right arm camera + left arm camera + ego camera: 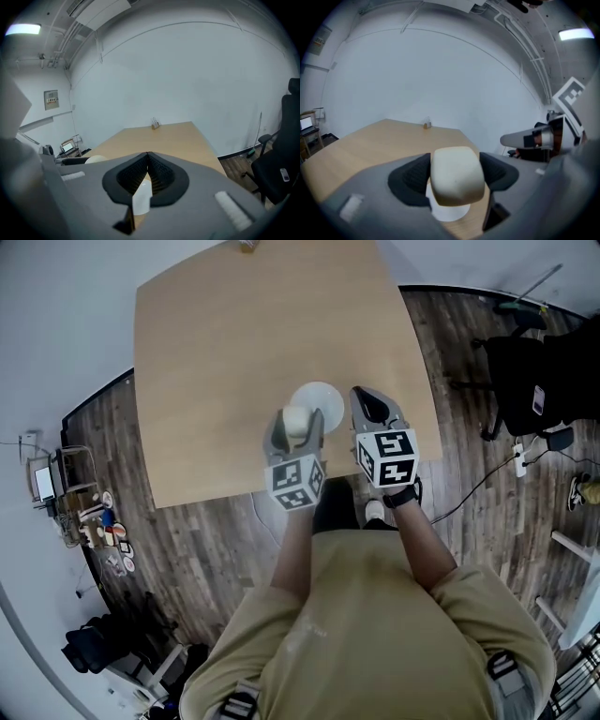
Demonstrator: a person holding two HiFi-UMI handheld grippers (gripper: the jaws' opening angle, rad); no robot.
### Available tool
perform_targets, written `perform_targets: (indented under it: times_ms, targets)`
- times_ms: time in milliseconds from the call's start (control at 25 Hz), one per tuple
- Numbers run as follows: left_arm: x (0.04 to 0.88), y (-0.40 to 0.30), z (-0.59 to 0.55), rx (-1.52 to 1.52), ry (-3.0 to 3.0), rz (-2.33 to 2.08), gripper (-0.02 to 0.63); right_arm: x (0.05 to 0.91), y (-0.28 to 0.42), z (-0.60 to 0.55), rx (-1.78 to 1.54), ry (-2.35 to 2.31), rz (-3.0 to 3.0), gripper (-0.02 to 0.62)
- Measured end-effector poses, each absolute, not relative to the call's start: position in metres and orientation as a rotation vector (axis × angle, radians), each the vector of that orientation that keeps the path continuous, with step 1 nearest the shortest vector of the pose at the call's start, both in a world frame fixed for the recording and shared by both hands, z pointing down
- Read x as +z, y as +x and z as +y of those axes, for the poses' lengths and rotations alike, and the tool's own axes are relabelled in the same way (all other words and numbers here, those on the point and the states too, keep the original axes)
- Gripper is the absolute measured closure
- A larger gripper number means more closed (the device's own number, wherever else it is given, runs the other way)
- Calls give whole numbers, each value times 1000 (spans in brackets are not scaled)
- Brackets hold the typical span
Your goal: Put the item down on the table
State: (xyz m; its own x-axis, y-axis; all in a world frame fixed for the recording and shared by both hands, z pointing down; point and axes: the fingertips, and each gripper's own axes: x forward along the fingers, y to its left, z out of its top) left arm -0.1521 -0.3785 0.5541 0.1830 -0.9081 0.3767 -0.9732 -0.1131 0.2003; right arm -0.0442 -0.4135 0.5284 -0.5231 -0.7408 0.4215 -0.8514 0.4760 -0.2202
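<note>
A cream, rounded block [296, 421] sits clamped between the dark pads of my left gripper [299, 427], held over the near part of the wooden table [216, 352]. In the left gripper view the block [457, 174] fills the jaws, and a white round plate [449, 212] lies just beneath it. The plate [321, 397] rests on the table just beyond the block. My right gripper [368, 402] is shut and empty, level with the left one and to its right. Its closed pads [154, 171] meet in the right gripper view, with the plate [142, 198] showing below them.
A small object [247, 245] stands at the table's far edge. A black office chair [525, 371] is on the floor to the right, with cables near it. Shelving and clutter [89, 517] sit on the floor at the left. The table's near edge runs just under both grippers.
</note>
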Motion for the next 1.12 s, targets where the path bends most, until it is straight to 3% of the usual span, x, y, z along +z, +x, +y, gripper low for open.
perform_targets:
  times_ms: [640,1120]
  targets:
    - [703,-141,-435,589,2031,-1567,281,622,-36,-457,727,1341,-2236,589]
    - [755,-132,-436,850,1967,-1508,279,645,-24,-462,757,1314,-2189,589]
